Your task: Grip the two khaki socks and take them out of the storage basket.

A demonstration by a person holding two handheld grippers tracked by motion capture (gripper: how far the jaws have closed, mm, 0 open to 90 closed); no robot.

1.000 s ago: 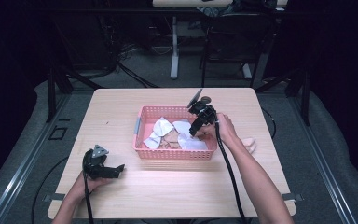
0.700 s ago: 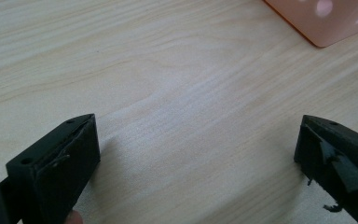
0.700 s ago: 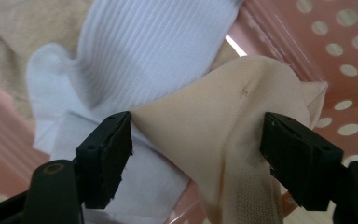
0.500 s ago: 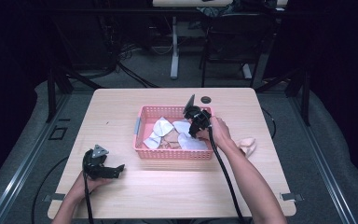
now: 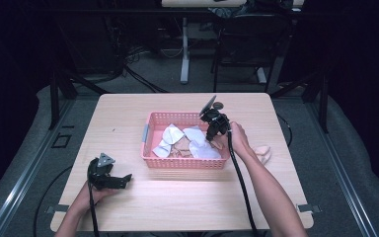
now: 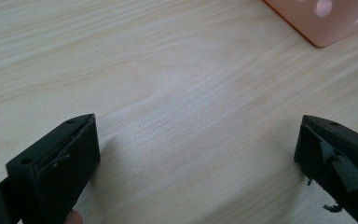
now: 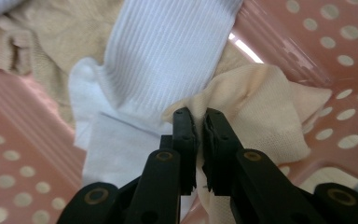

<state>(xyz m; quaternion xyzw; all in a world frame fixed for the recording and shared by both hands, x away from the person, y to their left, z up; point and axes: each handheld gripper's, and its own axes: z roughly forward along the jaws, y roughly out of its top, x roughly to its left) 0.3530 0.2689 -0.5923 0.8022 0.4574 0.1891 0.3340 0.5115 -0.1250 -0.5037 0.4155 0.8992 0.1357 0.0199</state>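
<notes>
Pink perforated plastic basket (image 5: 150,138), middle of the wooden table (image 5: 128,111): holds white and beige socks in a loose heap. Cream sock (image 7: 261,112): lies at the basket's right end, against the wall, partly under a white ribbed sock (image 7: 168,51). Right gripper (image 7: 196,122): reaches down into the basket's right end; its jaws have just been closing and now pinch a fold of the cream sock. Left gripper (image 5: 109,176): rests on the table's near left, jaws wide apart, nothing between them. Pale object (image 5: 263,152): on the table right of the basket.

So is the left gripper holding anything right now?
No, the left gripper has its jaws wide apart over the bare wooden table, with nothing between them.
</notes>
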